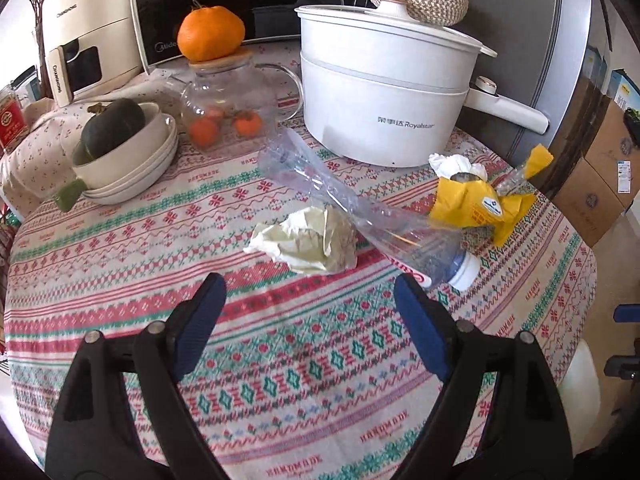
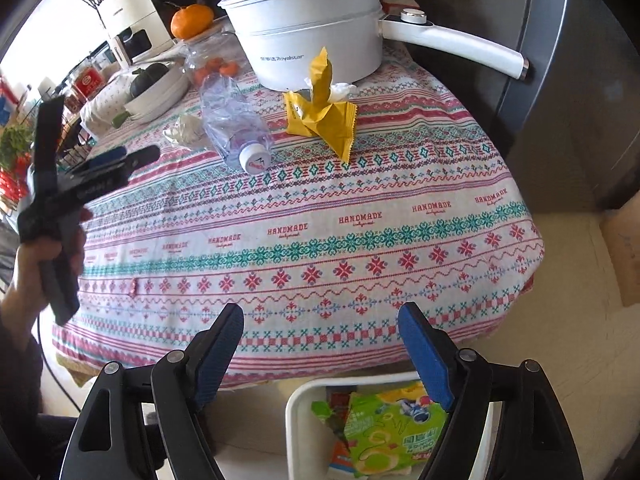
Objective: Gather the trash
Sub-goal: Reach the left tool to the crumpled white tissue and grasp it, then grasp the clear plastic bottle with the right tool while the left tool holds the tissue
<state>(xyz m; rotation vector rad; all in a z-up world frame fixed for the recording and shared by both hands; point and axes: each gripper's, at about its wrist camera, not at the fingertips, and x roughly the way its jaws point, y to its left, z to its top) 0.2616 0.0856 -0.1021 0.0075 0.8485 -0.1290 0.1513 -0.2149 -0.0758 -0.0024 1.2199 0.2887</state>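
Trash is seen scattered on the counter (image 1: 120, 264) in the left wrist view. The left tongs (image 1: 310, 300) are held spread wide above the patterned cloth, w/ nothing between the blue pads. Just beyond the tips, a crumpled paper ball (image 1: 306, 242) is seen lying on the cloth. A crushed clear bottle (image 1: 360, 212) is laid diagonally beside it, touching or nearly so, white cap end nearest the right finger. A yellow wrapper (image 1: 480, 200) is found at the bottle's right, w/ a white tissue wad (image 1: 456, 164) behind it, near the white electric pot (image 1: 384, 92). At left, stacked bowls (image 1: 132, 160) w/ a dark green squash are seen, plus a glass jug (image 1: 228, 104) topped by an orange (image 1: 211, 33).

In the right wrist view, the right tongs (image 2: 320, 322) are also held spread wide and empty, approx. over the counter's near edge. Below them on the floor, a white bin (image 2: 298, 420) is seen, w/ a green snack packet (image 2: 384, 436) and other wrappers inside. The bottle (image 2: 234, 124), yellow wrapper (image 2: 320, 116) and paper ball (image 2: 186, 130) are shown well apart from these tongs, toward the far side by the pot (image 2: 312, 28). At left, the other gripper is seen gripped in a hand (image 2: 36, 264), raised above the cloth.
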